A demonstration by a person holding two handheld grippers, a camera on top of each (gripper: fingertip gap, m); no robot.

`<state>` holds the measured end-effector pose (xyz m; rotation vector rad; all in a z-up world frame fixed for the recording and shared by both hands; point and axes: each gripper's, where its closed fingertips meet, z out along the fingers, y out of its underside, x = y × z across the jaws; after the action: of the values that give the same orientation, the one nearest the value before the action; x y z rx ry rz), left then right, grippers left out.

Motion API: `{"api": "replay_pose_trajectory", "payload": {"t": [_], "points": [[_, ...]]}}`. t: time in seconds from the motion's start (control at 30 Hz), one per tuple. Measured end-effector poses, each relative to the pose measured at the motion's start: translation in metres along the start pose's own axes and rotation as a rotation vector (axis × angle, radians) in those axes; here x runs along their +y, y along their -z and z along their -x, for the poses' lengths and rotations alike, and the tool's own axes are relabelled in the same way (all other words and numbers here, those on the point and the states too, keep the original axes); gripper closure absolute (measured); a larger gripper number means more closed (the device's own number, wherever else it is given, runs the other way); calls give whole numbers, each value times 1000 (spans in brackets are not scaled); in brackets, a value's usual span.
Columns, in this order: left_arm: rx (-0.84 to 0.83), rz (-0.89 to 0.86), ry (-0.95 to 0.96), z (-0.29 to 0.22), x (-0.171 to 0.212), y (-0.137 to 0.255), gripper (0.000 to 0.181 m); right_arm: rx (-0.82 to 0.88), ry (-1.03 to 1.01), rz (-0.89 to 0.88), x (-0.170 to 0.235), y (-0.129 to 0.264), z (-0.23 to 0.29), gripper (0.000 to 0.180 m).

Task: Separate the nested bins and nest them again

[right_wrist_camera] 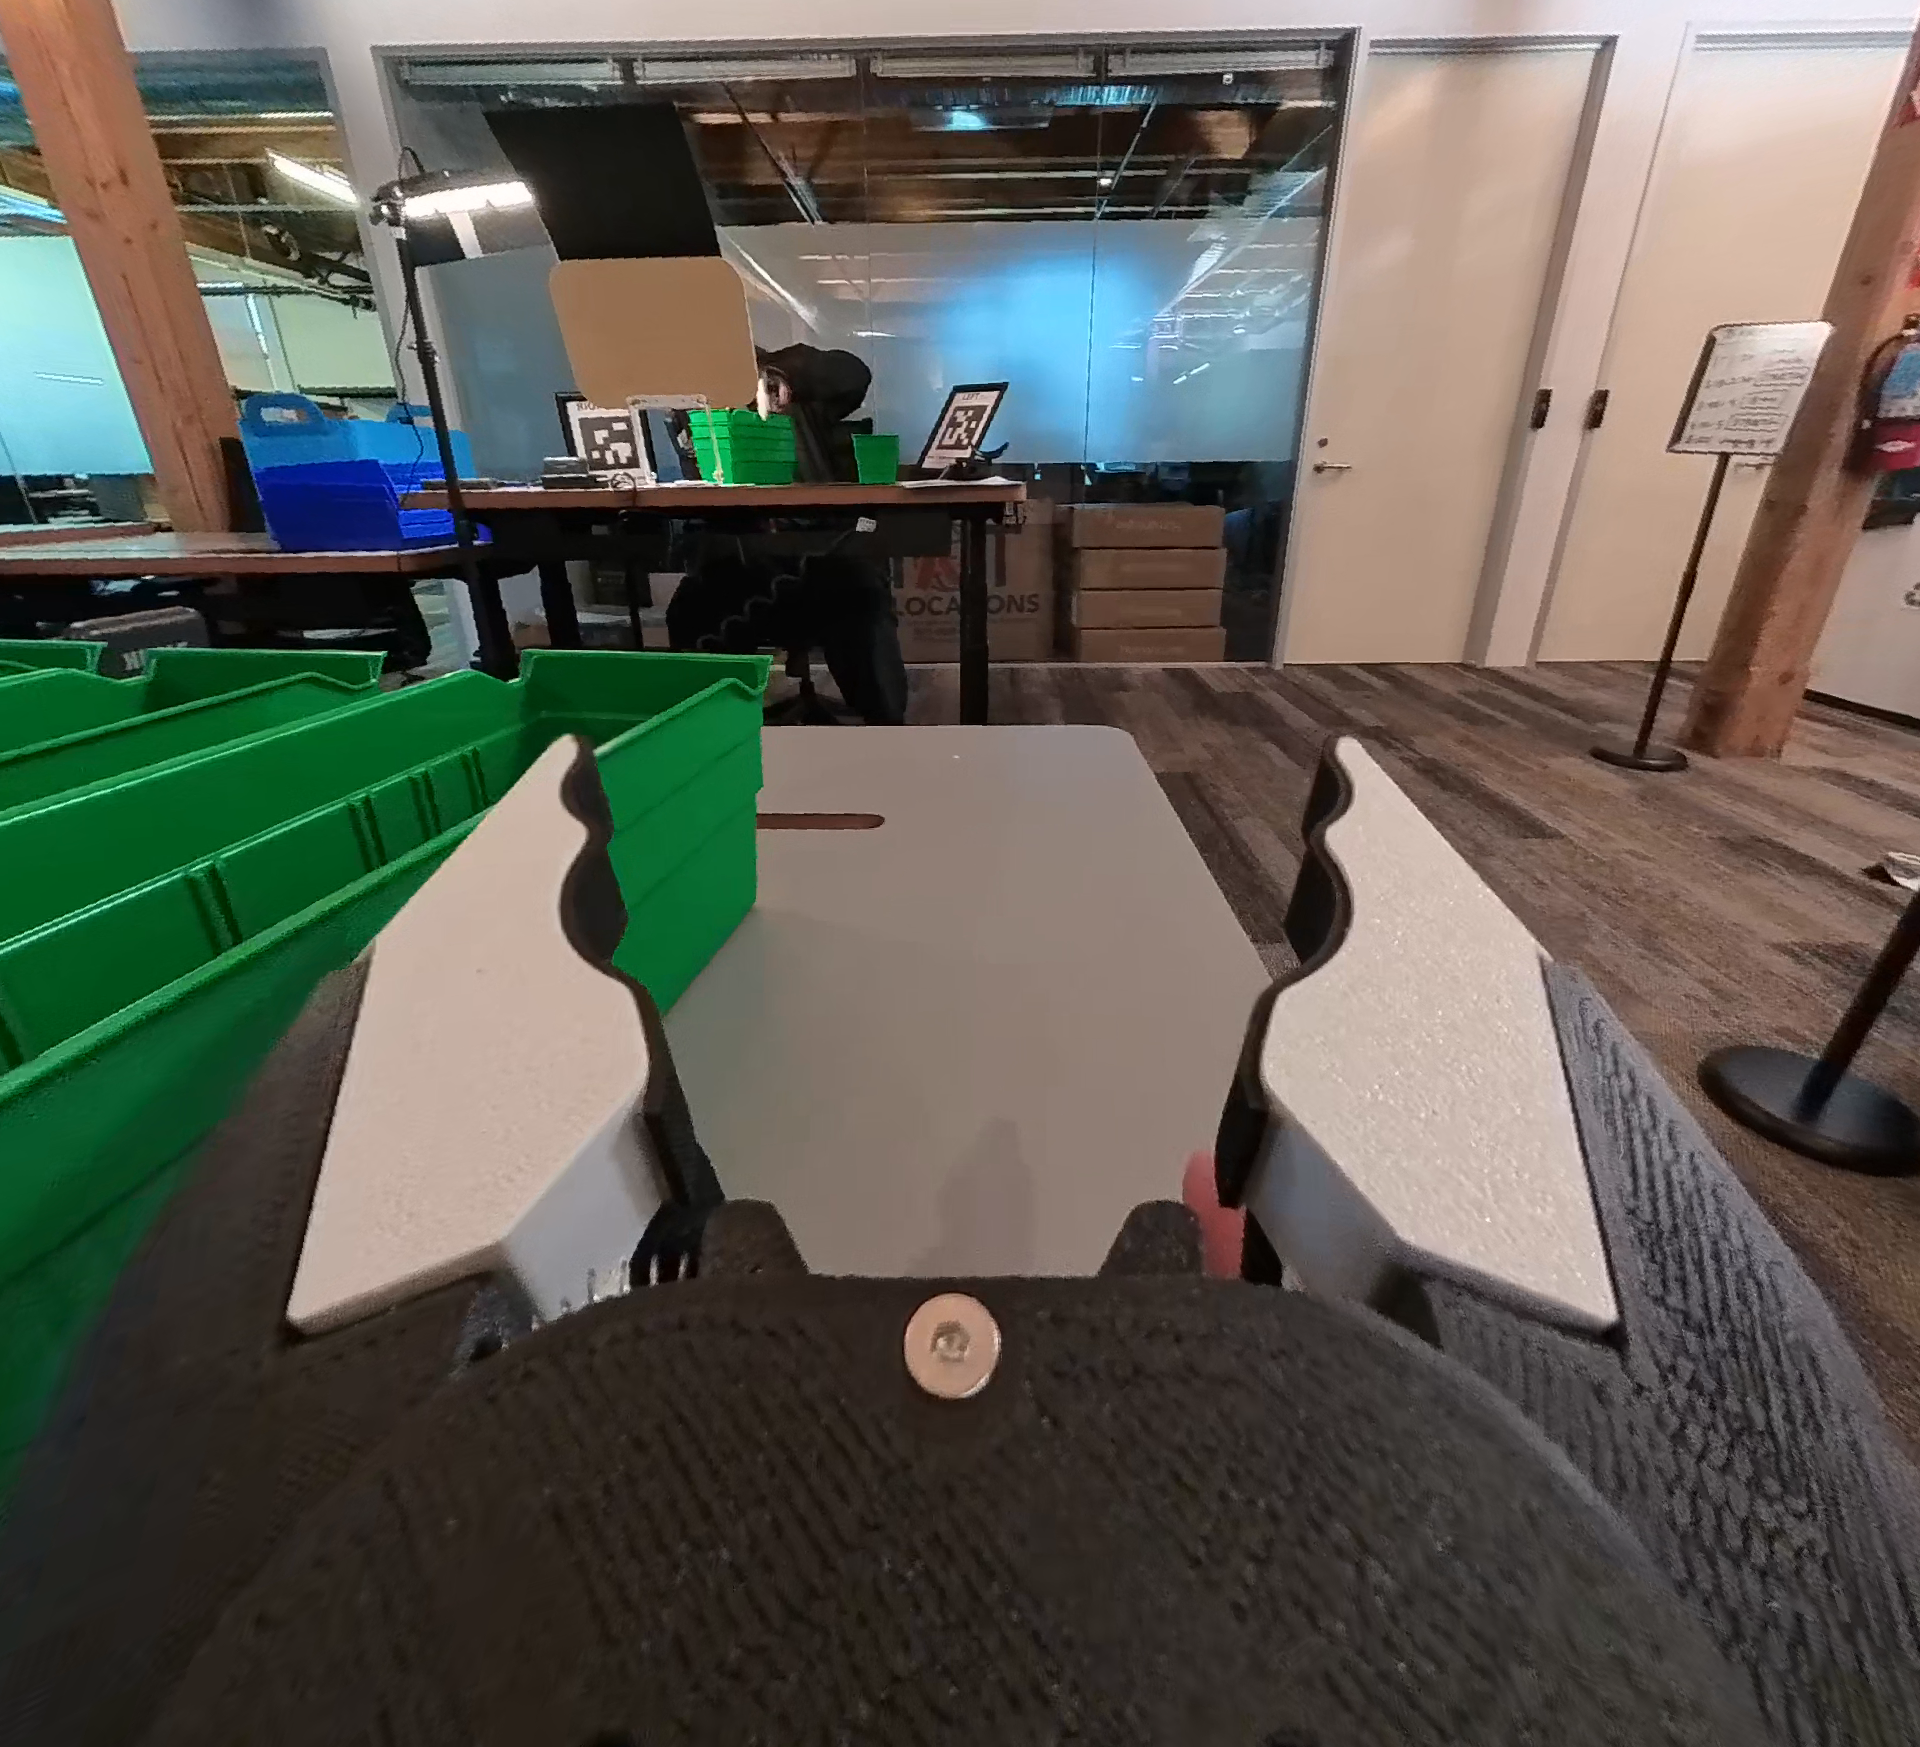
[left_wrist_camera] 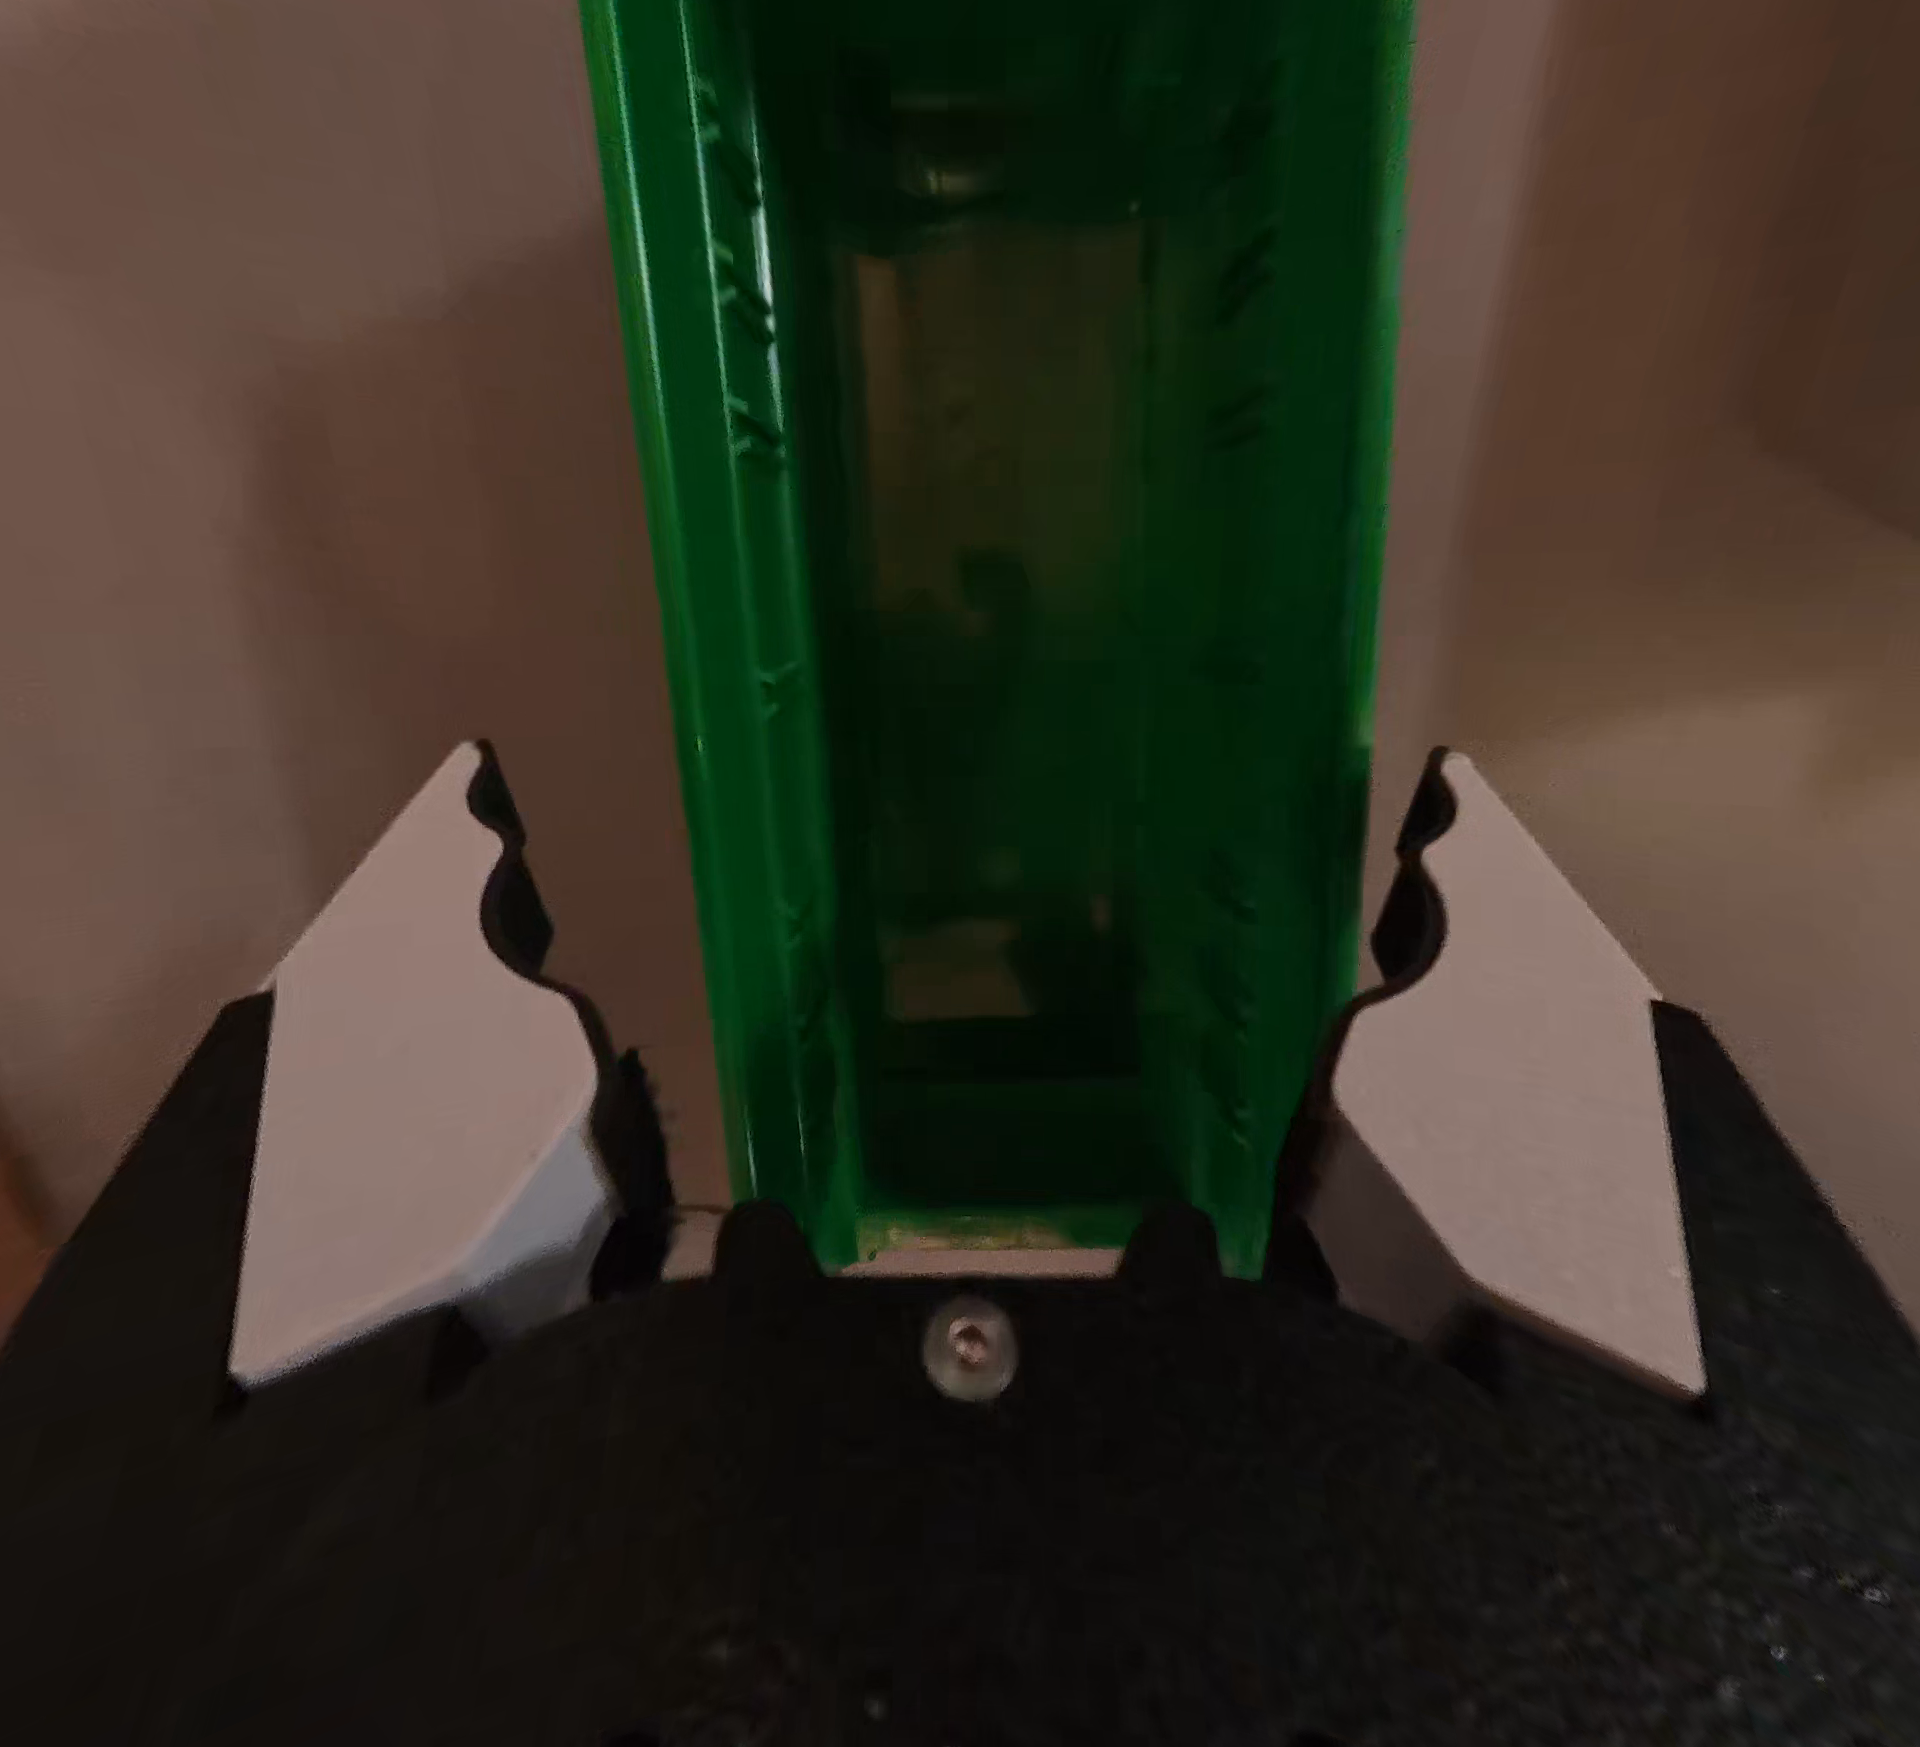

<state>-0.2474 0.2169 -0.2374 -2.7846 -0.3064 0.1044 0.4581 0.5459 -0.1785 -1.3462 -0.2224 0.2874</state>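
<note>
In the left wrist view a long, narrow green bin (left_wrist_camera: 997, 450) runs straight away from me, and I look into its open inside. My left gripper (left_wrist_camera: 961, 762) is open wide and straddles the bin's near end. The right pad (left_wrist_camera: 1340, 1053) is at the bin's wall and the left pad stands a little off it. In the right wrist view several more green bins (right_wrist_camera: 312, 866) lie side by side on the left of a grey table (right_wrist_camera: 956, 1022). My right gripper (right_wrist_camera: 961, 762) is open and empty over the bare table, just right of the nearest bin.
The grey table has a narrow slot (right_wrist_camera: 821, 821) near its far edge, and carpet floor lies beyond. Black stanchion bases (right_wrist_camera: 1818, 1105) stand at the right. Farther back is a desk (right_wrist_camera: 727, 492) with green bins, and blue bins (right_wrist_camera: 343, 482) sit at the left.
</note>
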Motion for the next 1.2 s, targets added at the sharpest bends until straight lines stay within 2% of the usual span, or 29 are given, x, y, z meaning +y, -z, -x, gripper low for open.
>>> {"api": "replay_pose_trajectory", "payload": {"t": [0.13, 0.17, 0.23, 0.3, 0.4, 0.53, 0.7, 0.8, 0.93, 1.0, 1.13, 1.2], "points": [[93, 96, 110, -8, 15, -17, 25, -1, -7, 1, 0, 1, -1, 49], [159, 90, 133, -17, 13, -17, 43, -5, -5, 3, 0, 0, 0, 49], [190, 53, 177, -21, 3, -15, 60, -14, 1, 13, 2, -2, 2, 49], [199, 7, 167, -28, -8, -15, 68, -23, 6, 23, 4, -3, 4, 49], [229, -52, 169, -49, -29, -13, 71, -31, 10, 27, 5, -4, 5, 49], [280, -58, 163, -87, -62, -13, 69, -34, 9, 26, 5, -3, 6, 49], [228, 14, 128, -122, -90, -31, 64, -41, 33, 21, 3, -2, 9, 49], [152, 31, 144, -122, -98, -48, 54, -46, 46, 18, 3, -2, 11, 49], [187, -44, 146, -128, -106, -53, 41, -41, 64, 11, 1, -1, 10, 49], [206, -65, 117, -134, -102, -47, 22, -35, 77, 4, 0, 1, 10, 48], [245, -174, -41, -141, -74, -11, 23, 33, 142, -12, -7, 10, 0, 48], [245, -370, -64, -128, -69, 14, 25, 84, 165, -24, -12, 15, -7, 49]]}}
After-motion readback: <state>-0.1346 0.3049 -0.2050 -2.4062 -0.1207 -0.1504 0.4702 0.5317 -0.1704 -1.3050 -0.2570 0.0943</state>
